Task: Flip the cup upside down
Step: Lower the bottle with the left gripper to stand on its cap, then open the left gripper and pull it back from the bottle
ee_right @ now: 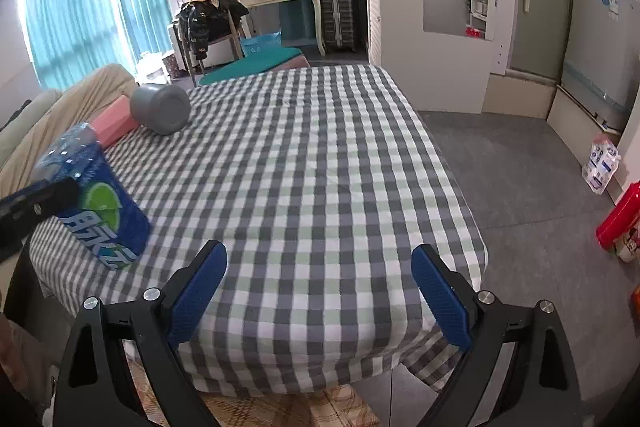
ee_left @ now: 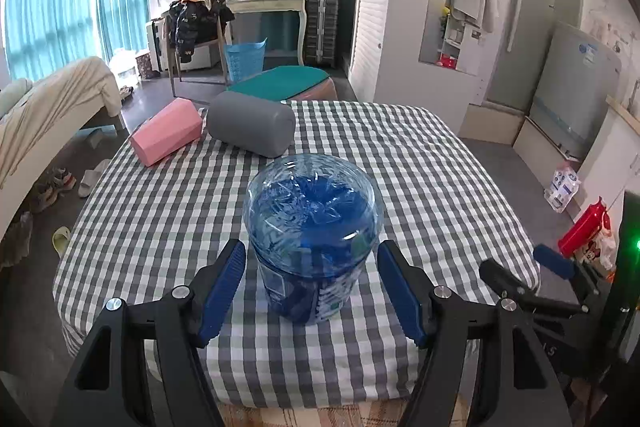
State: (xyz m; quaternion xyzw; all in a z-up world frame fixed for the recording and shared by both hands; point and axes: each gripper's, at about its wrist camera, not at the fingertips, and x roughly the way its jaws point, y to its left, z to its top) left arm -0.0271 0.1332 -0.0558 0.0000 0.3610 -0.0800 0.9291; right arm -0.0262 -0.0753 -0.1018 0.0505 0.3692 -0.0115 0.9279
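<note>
The cup (ee_left: 312,235) is a clear blue plastic cup cut from a bottle, with a blue label. It stands on the checked tablecloth (ee_left: 400,167) with its closed moulded end up. My left gripper (ee_left: 312,267) is open, with its blue pads on either side of the cup and a gap on each side. In the right wrist view the cup (ee_right: 94,199) is at the far left, with a left gripper finger (ee_right: 44,199) beside it. My right gripper (ee_right: 320,279) is open and empty over the table's near right corner.
A pink block (ee_left: 166,137) and a grey cylinder (ee_left: 250,125) lie at the table's far left. A bed (ee_left: 48,107) is to the left. A red bottle (ee_left: 584,227) and a white bag (ee_left: 562,185) are on the floor to the right.
</note>
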